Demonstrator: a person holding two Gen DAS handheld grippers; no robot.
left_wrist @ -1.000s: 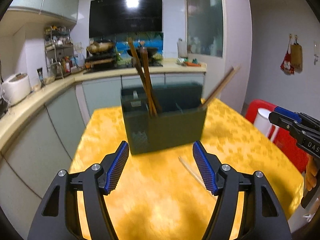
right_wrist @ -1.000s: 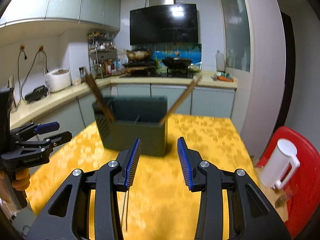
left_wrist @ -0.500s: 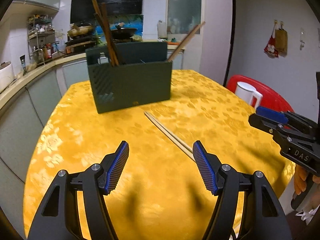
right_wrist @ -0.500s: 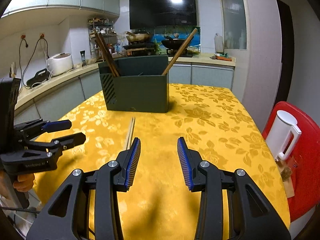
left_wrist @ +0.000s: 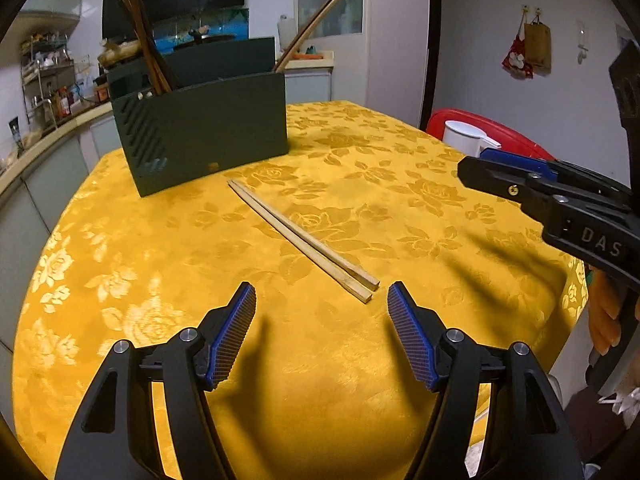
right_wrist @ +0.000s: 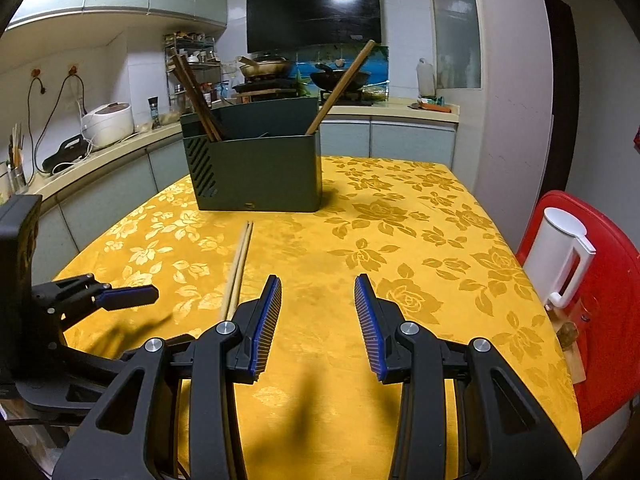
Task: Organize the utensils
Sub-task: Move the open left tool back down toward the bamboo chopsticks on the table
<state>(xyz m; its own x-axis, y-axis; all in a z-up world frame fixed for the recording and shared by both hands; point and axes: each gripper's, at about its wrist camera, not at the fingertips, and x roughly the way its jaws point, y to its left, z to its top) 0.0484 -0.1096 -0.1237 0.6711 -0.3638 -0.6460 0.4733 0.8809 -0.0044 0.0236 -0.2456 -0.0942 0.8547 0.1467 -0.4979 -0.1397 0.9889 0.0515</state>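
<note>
I am holding the left claw (left_wrist: 321, 300) low over the yellow floral worktop (left_wrist: 160, 264), its blue-ribbed pads standing wide apart and having just been opening a little further, with nothing between them. The pair of pale chopsticks (left_wrist: 304, 240) is lying flat on the cloth just ahead of this claw, the near ends sitting close to its right pad and the far ends pointing away toward the dark green utensil holder (left_wrist: 204, 128). That holder is standing upright well beyond the claw, with dark brown chopsticks (left_wrist: 140, 40) leaning out of its left end and a single lighter stick (left_wrist: 312, 28) leaning out of its right end. I am keeping the right claw (right_wrist: 318, 294) partly apart and empty; from it the pale chopsticks are lying ahead and to the left, just beside its left pad. On the side of the right claw, as the left camera is showing it, I am reading the white letters "DAS". A small mark on the holder's front is too small to read. A white jug (right_wrist: 560, 256) is sitting on a red chair (right_wrist: 612, 320) to the right of the right claw.
</note>
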